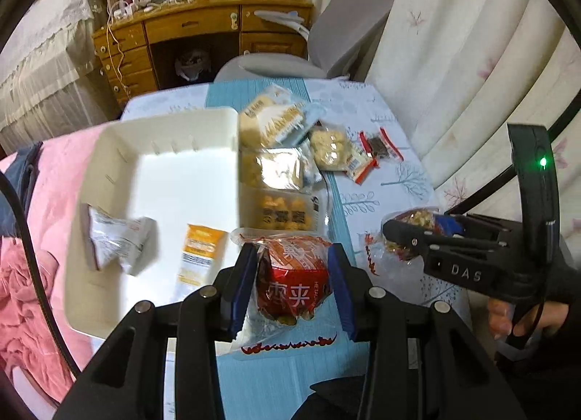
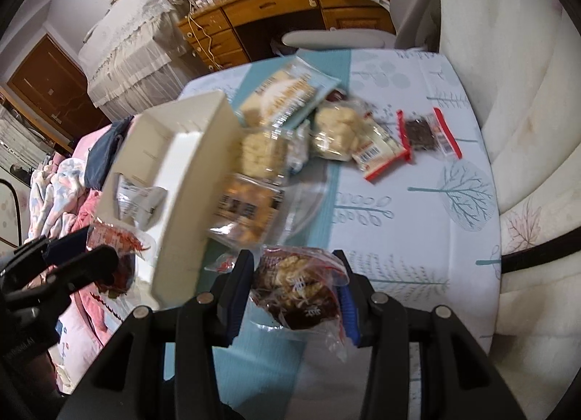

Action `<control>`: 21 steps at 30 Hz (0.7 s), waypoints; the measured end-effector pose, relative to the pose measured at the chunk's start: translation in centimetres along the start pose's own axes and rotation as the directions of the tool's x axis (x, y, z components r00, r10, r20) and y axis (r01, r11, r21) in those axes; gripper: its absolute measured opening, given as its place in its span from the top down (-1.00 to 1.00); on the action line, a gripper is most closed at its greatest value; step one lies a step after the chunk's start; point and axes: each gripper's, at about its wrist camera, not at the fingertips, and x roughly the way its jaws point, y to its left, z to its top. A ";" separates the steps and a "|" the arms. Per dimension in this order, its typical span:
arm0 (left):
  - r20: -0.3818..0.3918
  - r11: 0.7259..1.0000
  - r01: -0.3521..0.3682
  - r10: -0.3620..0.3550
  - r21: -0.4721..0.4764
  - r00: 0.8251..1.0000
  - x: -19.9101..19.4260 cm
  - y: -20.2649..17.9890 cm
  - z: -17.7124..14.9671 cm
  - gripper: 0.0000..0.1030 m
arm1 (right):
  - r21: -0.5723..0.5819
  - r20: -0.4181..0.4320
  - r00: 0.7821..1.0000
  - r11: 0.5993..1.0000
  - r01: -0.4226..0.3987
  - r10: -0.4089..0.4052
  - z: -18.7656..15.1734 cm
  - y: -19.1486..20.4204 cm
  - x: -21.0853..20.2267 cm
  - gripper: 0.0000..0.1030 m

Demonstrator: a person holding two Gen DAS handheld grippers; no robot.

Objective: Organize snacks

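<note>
Pinching one crinkly red snack packet (image 1: 292, 276) in my left gripper (image 1: 292, 282) and another walnut-date packet (image 2: 299, 287) in my right gripper (image 2: 295, 293), I am carrying both light, crushable, slippery-filmed packets by their plump middles beside the white bin (image 1: 120, 144).

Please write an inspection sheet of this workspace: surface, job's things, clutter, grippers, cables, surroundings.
Surface: table under a blue-and-white tree-print cloth.
Job's things: white bin holding a silver packet and an orange packet; more snack packs lie right of it on the cloth.
Clutter: nothing seen on the table besides snacks.
Grippers: left gripper shut on a red pack; right gripper shut on a clear nut pack.
Cables: black cable arcs along the left edge of the left view.
Surroundings: wooden desk, grey chair, pink bedding, curtain.
</note>
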 end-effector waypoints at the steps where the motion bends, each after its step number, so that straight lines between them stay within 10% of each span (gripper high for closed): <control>1: 0.006 1.000 -0.001 0.001 0.003 1.000 -0.4 0.3 0.1 0.24 | 0.001 0.009 1.000 1.000 -0.001 0.001 0.0 0.7 -0.3 0.15; 21: 0.085 0.996 -0.056 0.061 -0.062 0.995 -5.0 14.3 1.4 0.23 | -0.081 0.201 0.979 0.997 -0.008 0.024 1.1 13.8 -2.3 0.14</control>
